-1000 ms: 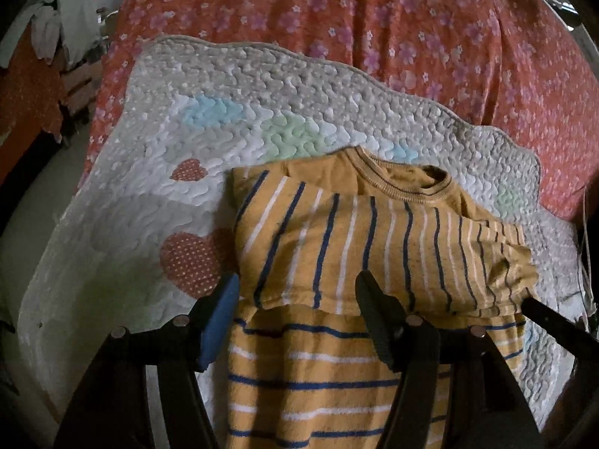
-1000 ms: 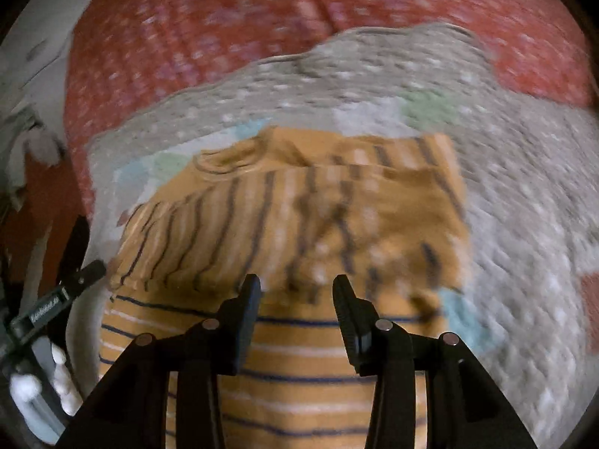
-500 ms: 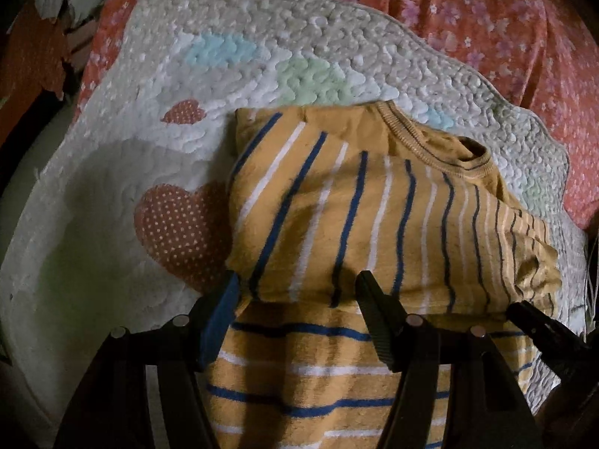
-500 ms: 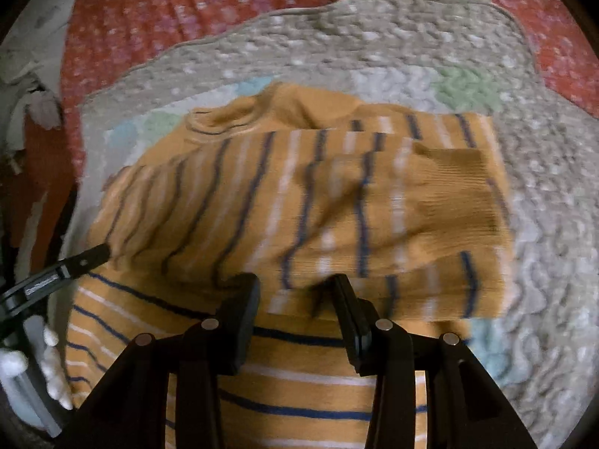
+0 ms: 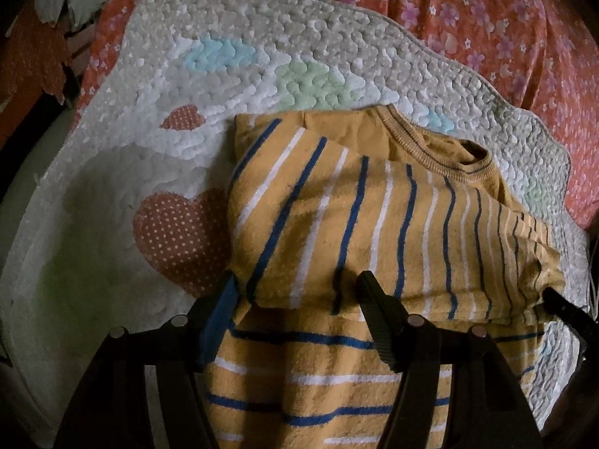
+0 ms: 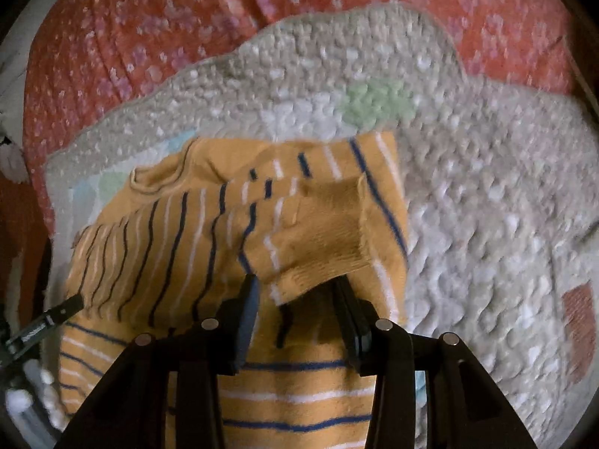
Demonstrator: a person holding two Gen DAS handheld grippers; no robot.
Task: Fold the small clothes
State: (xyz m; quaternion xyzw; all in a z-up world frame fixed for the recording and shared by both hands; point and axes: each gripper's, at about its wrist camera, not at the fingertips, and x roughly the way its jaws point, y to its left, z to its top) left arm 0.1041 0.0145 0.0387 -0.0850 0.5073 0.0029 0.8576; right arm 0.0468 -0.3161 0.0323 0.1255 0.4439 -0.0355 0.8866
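A small yellow shirt with blue and white stripes lies on a quilted mat, its sleeves folded across the chest and its collar at the far end. My left gripper is open, its fingers straddling the folded sleeve's near edge at the shirt's left side. My right gripper is open over the shirt, with the ribbed sleeve cuff drooping between its jaws. Whether either gripper touches the cloth I cannot tell. The right gripper's fingertip shows at the shirt's right edge in the left wrist view.
The quilted mat with heart and pastel patches lies on a red floral bedspread. The mat's left edge drops off to dark floor. White objects sit at the lower left of the right wrist view.
Both grippers have moved forward and lower over the shirt. The right gripper's jaws have widened, and the sleeve cuff now hangs between them.
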